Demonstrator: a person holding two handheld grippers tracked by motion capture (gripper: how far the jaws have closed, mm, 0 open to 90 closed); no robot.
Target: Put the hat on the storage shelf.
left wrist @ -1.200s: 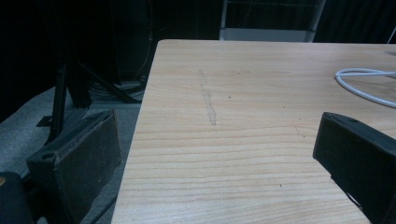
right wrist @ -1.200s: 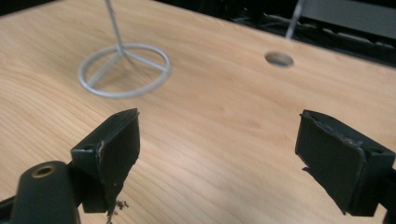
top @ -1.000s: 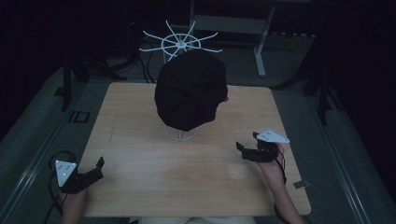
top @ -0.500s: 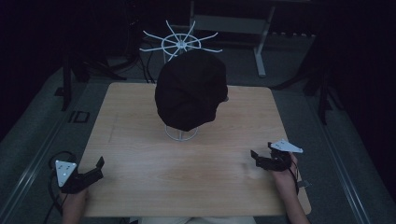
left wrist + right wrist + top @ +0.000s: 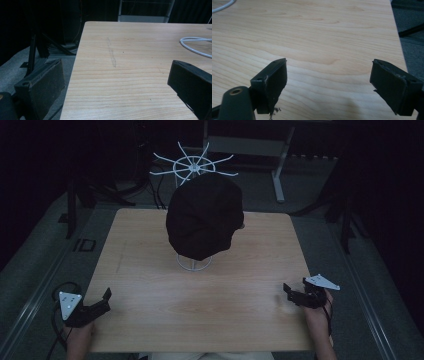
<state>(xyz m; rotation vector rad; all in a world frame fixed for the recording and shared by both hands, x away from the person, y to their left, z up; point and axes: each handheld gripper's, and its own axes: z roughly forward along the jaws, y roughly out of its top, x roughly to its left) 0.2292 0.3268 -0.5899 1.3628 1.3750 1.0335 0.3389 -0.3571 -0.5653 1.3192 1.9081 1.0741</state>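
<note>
A black cap [image 5: 204, 222] sits on a white wire stand [image 5: 194, 263] at the middle of the wooden table [image 5: 150, 285]. My left gripper [image 5: 104, 299] rests at the table's near left corner, jaws wide apart with nothing between them; its view looks along the table's left edge [image 5: 75, 62] and catches the stand's white ring [image 5: 193, 46]. My right gripper [image 5: 291, 291] is low over the near right part of the table, open and empty, with bare wood [image 5: 324, 50] between its fingers [image 5: 274, 80].
A second white wire stand [image 5: 192, 167] with radiating spokes stands behind the table. Dark frames and cables [image 5: 82, 200] lie on the grey floor at the left, a grey table leg [image 5: 280, 170] at the back right. A faint scuff [image 5: 111, 53] marks the wood.
My right gripper has drawn back from near the cap's stand toward the near right edge of the table and come lower. The left gripper has stayed put.
</note>
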